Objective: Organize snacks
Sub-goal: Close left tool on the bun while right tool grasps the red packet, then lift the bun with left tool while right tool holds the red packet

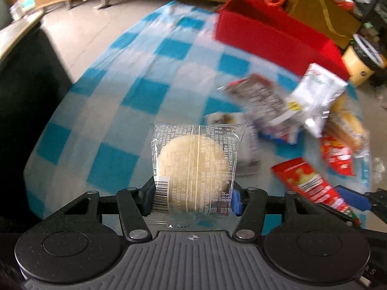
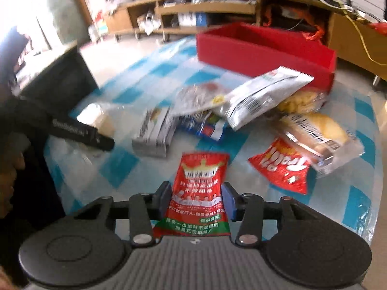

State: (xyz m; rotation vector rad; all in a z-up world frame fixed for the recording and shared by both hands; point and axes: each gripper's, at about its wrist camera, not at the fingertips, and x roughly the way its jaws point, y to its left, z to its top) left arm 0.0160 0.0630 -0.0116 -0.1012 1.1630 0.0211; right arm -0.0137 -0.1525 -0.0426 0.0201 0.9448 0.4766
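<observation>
My left gripper (image 1: pixel 194 199) is shut on a clear packet with a round pale rice cake (image 1: pixel 193 164), held above the blue-checked tablecloth (image 1: pixel 135 91). In the right wrist view, my right gripper (image 2: pixel 197 199) is shut on a red snack packet with white print (image 2: pixel 199 193), lifted off the cloth. The same red packet (image 1: pixel 312 186) shows at the lower right of the left wrist view. A red box (image 2: pixel 261 48) stands open at the far side of the table; the red box (image 1: pixel 271 36) also shows upper right in the left view. Loose snacks lie in a pile in front of it.
The pile holds a white bag (image 2: pixel 263 94), a red chips bag (image 2: pixel 283 166), a bread packet (image 2: pixel 321 135), a grey carton (image 2: pixel 154 133) and a blue packet (image 2: pixel 208 128). Wooden shelves (image 2: pixel 205 12) line the back wall. A dark cabinet (image 2: pixel 55 79) stands left of the table.
</observation>
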